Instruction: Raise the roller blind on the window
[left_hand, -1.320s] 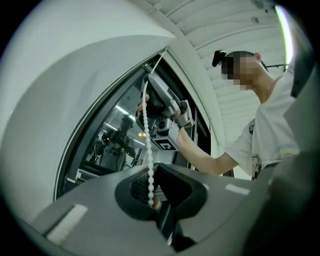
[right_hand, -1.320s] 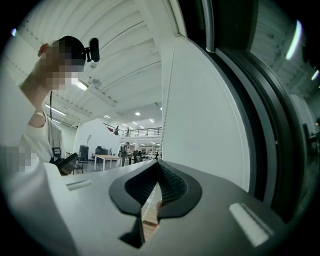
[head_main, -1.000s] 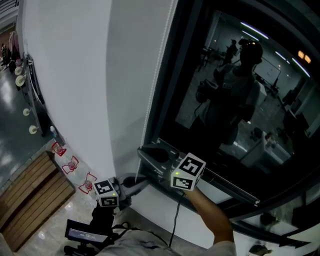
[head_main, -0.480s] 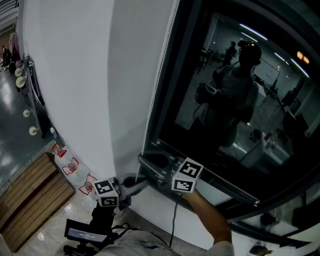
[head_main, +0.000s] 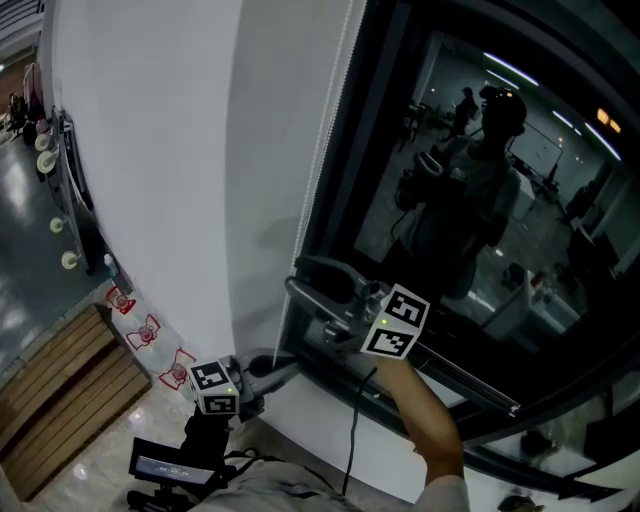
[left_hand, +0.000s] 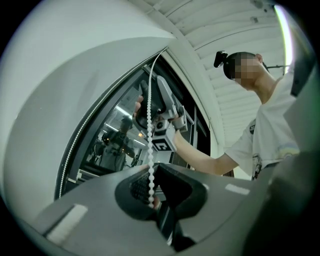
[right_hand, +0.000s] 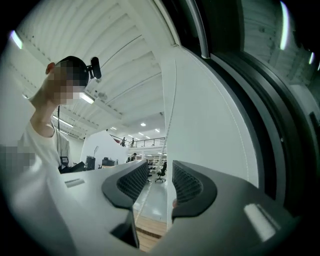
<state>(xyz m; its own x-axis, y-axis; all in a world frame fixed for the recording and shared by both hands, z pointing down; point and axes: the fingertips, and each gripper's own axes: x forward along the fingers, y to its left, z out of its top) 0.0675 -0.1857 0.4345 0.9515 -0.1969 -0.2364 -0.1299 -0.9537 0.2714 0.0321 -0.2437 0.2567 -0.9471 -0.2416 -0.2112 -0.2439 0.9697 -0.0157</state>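
Note:
The white bead chain (head_main: 322, 160) of the blind hangs along the left edge of the dark window (head_main: 480, 200); the blind itself is out of view. Low by the wall, my left gripper (head_main: 283, 366) is shut on the chain (left_hand: 150, 150), which runs straight up from between its pads (left_hand: 152, 192). Higher up the chain is my right gripper (head_main: 305, 278), also seen from below in the left gripper view (left_hand: 155, 107). Its jaws have just been opening and now stand apart (right_hand: 160, 172). The chain (right_hand: 169, 115) passes loosely through the gap.
A white wall (head_main: 150, 180) fills the left. Below it lie a wooden slatted floor piece (head_main: 60, 400) and red marks on the tiles (head_main: 145, 330). The window's dark lower frame (head_main: 460, 385) runs right. My forearm (head_main: 425, 420) reaches up from the bottom edge.
My right gripper has gone up along the chain and its jaws have opened, letting go of the chain. The left gripper has stayed put, still shut on the chain.

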